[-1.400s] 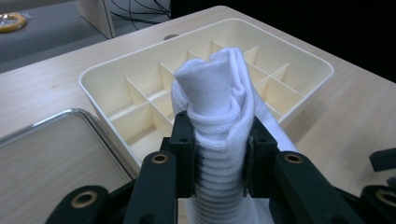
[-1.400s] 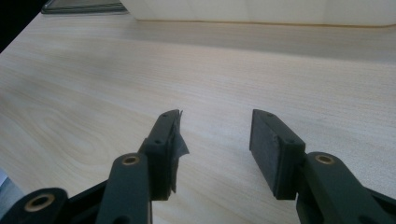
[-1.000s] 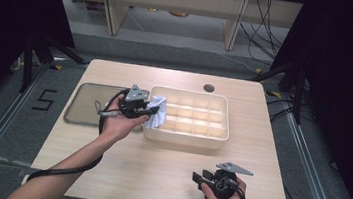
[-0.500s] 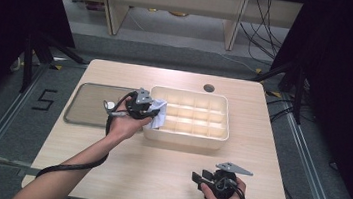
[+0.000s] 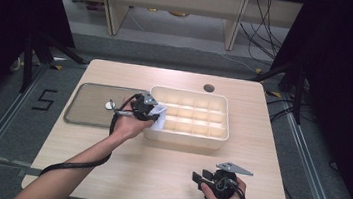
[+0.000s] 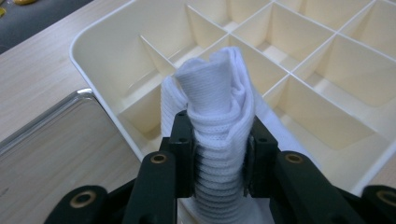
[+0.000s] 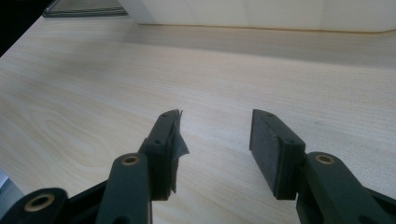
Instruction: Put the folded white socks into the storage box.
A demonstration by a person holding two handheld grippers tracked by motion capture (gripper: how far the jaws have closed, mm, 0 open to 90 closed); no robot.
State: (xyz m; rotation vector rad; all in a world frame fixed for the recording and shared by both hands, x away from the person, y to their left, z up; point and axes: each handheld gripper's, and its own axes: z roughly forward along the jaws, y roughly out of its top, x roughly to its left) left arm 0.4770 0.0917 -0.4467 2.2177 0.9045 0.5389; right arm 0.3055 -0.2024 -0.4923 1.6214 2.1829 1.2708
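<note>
A pale wooden counter [image 5: 155,177] carries a cream plastic organiser tray split into square compartments [image 5: 211,133], with a flat grey metal tray [image 5: 88,107] just beside its left end. Since a second ago the left hand-held gripper [image 5: 155,117] has dropped and edged in over the organiser's near-left corner, its jaws unchanged and clamped part-way shut on a rolled white knitted sock [image 6: 219,107]. The sock now hangs upright above the corner compartments, its loose end trailing inside the wall. That descent suggests the placing step is under way, with release yet to come. The right hand-held gripper [image 5: 200,179] rests idle near the counter's front edge, jaws apart and gripping nothing.
</note>
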